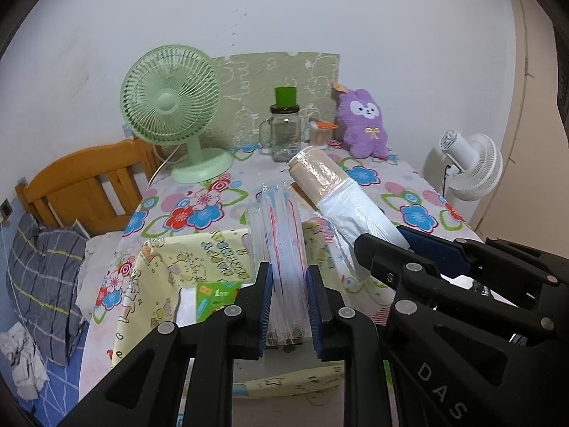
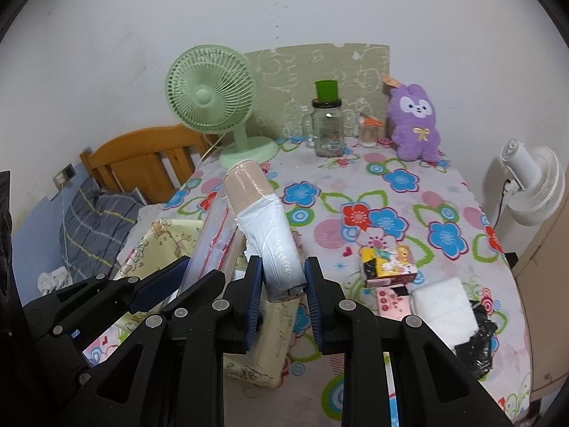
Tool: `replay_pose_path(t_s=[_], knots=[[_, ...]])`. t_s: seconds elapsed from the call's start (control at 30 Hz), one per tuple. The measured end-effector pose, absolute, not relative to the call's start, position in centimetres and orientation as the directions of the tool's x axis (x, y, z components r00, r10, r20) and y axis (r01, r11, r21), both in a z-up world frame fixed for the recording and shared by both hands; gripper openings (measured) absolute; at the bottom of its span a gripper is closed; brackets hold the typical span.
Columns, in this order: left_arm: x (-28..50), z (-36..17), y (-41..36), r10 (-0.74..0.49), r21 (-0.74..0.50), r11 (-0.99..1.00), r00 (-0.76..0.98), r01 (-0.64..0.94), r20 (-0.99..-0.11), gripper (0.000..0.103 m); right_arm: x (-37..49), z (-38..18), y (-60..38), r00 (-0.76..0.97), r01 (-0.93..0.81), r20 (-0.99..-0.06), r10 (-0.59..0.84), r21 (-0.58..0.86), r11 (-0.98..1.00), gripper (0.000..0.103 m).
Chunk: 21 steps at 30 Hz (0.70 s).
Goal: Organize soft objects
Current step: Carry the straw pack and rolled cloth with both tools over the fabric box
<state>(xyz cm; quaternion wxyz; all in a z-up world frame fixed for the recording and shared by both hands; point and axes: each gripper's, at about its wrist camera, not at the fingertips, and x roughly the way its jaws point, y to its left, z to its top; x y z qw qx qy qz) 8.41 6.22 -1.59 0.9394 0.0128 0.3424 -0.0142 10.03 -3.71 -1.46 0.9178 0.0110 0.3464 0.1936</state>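
My left gripper (image 1: 288, 277) is shut on a clear plastic roll with red lines (image 1: 279, 235), held above a pale yellow cartoon-print box (image 1: 185, 259). My right gripper (image 2: 282, 270) is shut on a white plastic-bag roll with a beige end (image 2: 265, 220), also held above that box (image 2: 170, 238). The two rolls sit side by side, the right one (image 1: 341, 192) to the right of the left one. The left gripper and its roll (image 2: 209, 238) show at lower left in the right wrist view. A purple plush bunny (image 2: 414, 121) stands at the table's back.
On the flowered tablecloth (image 2: 409, 206): a green desk fan (image 1: 170, 106), a glass mug jar with green cap (image 1: 282, 135), a small cartoon box (image 2: 387, 263), a white folded cloth (image 2: 442, 306), a black bag (image 2: 478, 341). A bed with wooden headboard (image 1: 85, 185) lies left; a white fan (image 2: 533, 185) stands right.
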Motion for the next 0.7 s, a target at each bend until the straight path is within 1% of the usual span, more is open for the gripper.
replay_pose_path(t_s=[0.43, 0.7], knots=[[9.5, -3.5, 9.5, 0.042, 0.027, 0.999, 0.740, -0.032, -0.672, 0.018, 12.0, -3.3, 0.3, 0.624, -0.419, -0.662, 0.416, 0.166, 0.893, 0.027], [10.4, -5.2, 11.3, 0.059, 0.021, 0.998, 0.704, -0.063, -0.708, 0.019, 13.3, -5.0, 2.8, 0.560, -0.461, -0.713, 0.421, 0.153, 0.874, 0.027]])
